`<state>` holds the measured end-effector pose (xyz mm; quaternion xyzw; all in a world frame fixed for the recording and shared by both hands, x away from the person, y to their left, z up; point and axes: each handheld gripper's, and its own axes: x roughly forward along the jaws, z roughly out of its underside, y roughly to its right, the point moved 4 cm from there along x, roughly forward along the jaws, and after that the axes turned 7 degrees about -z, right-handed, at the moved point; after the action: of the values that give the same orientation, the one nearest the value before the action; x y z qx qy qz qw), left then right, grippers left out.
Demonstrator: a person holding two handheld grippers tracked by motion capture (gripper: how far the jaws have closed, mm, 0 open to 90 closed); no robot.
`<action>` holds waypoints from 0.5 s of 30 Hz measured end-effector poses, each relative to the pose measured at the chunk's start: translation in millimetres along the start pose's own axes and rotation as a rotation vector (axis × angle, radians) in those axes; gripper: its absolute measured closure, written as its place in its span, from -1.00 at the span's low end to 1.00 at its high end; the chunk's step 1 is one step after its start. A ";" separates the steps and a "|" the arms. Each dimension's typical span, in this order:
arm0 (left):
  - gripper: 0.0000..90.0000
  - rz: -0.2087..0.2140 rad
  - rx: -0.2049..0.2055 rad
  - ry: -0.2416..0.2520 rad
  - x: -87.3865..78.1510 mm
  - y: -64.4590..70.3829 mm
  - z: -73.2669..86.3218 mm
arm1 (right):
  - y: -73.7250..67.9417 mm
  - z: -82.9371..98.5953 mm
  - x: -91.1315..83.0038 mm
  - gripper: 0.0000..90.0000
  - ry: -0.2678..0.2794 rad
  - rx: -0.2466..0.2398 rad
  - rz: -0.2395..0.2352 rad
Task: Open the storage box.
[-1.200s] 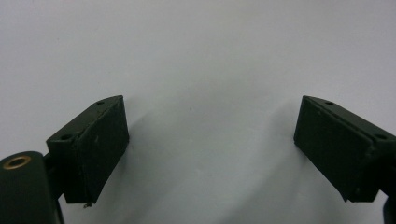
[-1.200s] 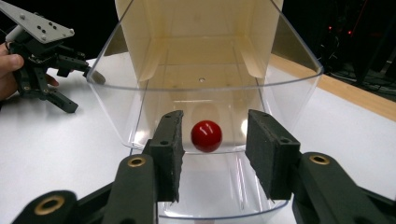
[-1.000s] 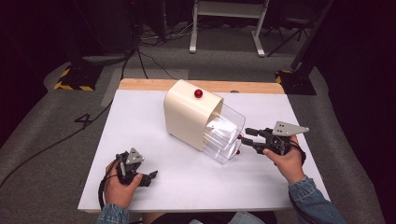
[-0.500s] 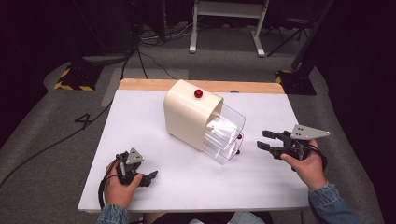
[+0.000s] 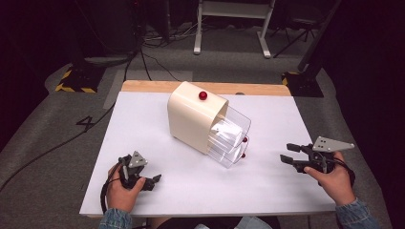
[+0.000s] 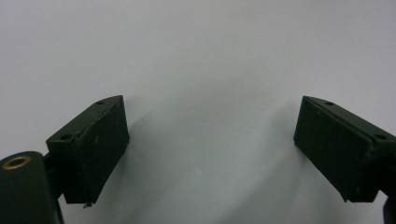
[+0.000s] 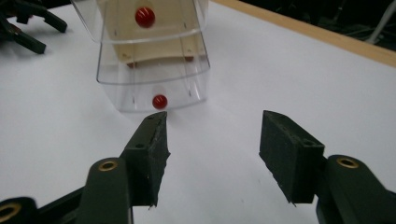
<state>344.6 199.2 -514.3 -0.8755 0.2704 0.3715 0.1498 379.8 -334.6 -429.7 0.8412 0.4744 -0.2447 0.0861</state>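
A cream plastic drawer cabinet [image 5: 193, 117] with a red knob on top stood a little far of the middle of the white tabletop [image 5: 143, 119], its front turned to the near right. Its two clear plastic drawers [image 5: 229, 138] both jutted out of the cream housing, the lower one [image 7: 154, 86] further than the upper one [image 7: 140, 21], each with a small red ball knob [image 7: 159, 101] on its front. Judging by that, the pulling-out looked done, or else pushing them home was what remained; the pictures did not settle which.

The right gripper [image 5: 290, 153] hung over the right side of the tabletop, well apart from the drawers and pointing left toward them. Its fingers [image 7: 152, 144] stood wide apart and held nothing. In the right gripper view, the lower drawer's red knob lay just beyond the left-hand fingertip, nearer that one than the other, with bare tabletop between.

The left gripper [image 5: 154, 182] rested low at the near left, well clear of the cabinet. Its fingers [image 6: 95, 144] were spread wide over bare white surface and gripped nothing.
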 end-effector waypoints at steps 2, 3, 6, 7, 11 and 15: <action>-0.77 0.000 0.000 0.000 0.1 0.0 0.0 | 3.5 8.1 -0.9 -0.06 -0.029 0.027 0.006; -0.77 0.000 0.000 0.000 0.1 -0.1 -0.1 | 5.0 11.5 -0.9 -0.07 -0.041 0.038 0.007; -0.77 0.000 0.000 0.000 0.1 -0.1 -0.1 | 12.0 23.9 -1.3 -0.10 -0.075 0.055 0.035; -0.77 0.000 0.000 0.000 0.0 0.0 0.0 | 14.1 27.9 -1.2 -0.11 -0.089 0.062 0.039; -0.77 0.000 0.000 0.000 0.0 0.0 0.0 | 21.5 43.6 1.0 -0.16 -0.129 0.087 0.046; -0.77 0.000 0.000 0.001 0.1 0.0 0.0 | 30.0 59.9 3.9 -0.18 -0.164 0.098 0.064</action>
<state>344.7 199.2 -514.3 -0.8756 0.2705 0.3713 0.1496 387.0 -370.3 -486.1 0.8363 0.4261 -0.3328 0.0912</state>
